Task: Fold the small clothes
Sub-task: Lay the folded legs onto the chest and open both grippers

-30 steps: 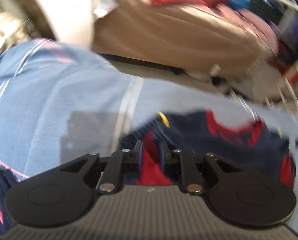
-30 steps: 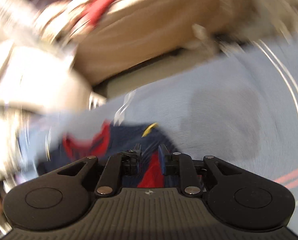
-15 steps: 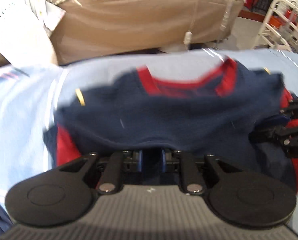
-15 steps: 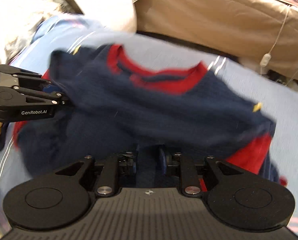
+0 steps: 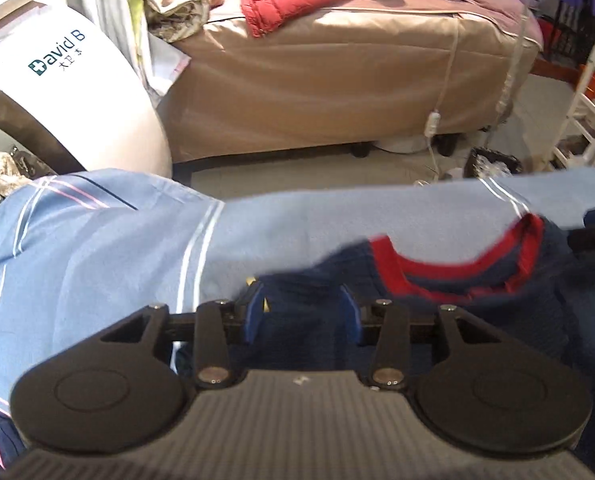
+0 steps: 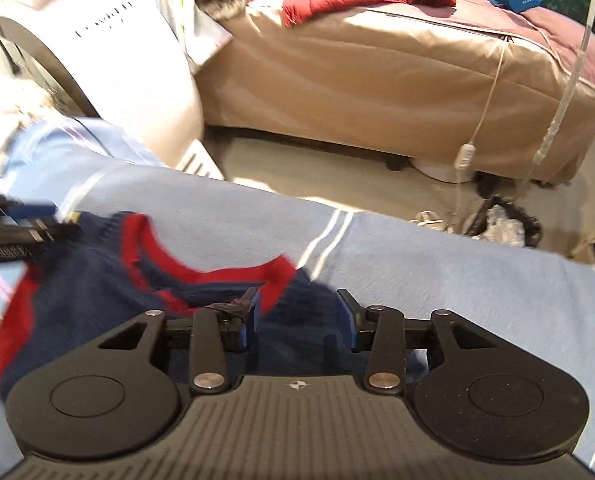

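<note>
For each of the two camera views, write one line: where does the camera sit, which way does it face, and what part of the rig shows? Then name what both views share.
Left wrist: sits on the left claw, facing forward over the navy sweater on the blue sheet toward the tan bed; its open fingers show, and the right claw at the right edge.
Right wrist: sits on the right claw, facing likewise; its open fingers show, and the left claw at the left edge.
Shared: sweater, sheet, bed, red jacket.

Both tools (image 5: 301, 310) (image 6: 297, 314) now open over sweater (image 6: 97, 292)
</note>
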Demonstrator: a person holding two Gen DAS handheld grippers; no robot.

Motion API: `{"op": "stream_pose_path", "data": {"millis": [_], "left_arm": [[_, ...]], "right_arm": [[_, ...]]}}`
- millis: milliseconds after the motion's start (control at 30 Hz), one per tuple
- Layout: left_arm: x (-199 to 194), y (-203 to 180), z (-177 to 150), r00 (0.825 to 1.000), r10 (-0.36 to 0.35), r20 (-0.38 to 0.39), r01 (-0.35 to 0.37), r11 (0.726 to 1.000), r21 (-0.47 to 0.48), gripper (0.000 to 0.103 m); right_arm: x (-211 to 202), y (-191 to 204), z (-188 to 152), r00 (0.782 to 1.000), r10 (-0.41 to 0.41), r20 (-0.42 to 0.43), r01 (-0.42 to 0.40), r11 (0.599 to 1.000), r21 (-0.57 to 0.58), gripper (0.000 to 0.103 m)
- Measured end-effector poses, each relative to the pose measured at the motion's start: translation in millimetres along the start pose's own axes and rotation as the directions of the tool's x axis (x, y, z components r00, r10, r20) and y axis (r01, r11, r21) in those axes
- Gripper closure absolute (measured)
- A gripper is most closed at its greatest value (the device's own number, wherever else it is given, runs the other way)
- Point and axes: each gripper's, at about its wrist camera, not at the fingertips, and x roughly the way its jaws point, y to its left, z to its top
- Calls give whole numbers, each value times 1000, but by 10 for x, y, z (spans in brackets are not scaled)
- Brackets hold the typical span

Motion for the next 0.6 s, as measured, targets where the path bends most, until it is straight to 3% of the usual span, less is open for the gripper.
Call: {"op": "stream_pose_path", "data": {"millis": [100, 233, 367, 433, 500, 600], "left_arm": [[-87, -188, -237, 1000, 12, -23, -11, 1000, 23, 62], [-93, -268, -558, 994, 37, -99, -40, 999, -30, 62], [-264, -289, -751, 995, 24, -92, -30, 997, -65, 48], [-403, -276, -856, 996, 9, -87, -16, 997, -74, 47], [-528, -249, -975, 996, 20, -84, -26, 997, -73, 39], [-648, -185, -1127, 995, 27, -100, -34, 997, -73, 36]], "right_arm": [[-150, 109, -205, 999, 36, -5, -36, 999, -33, 18], [-267, 319, -492, 998, 50, -27, -52, 993, -103, 15], [-355, 357, -646, 998, 52, -46, -56, 995, -86, 14], [-441, 382, -764, 997, 58, -45, -62, 993, -99, 10], [-539, 394, -871, 998, 49, -42, -53, 993, -106, 1], [-661, 310, -1073, 999, 29, -45, -31, 998, -46, 0]]}}
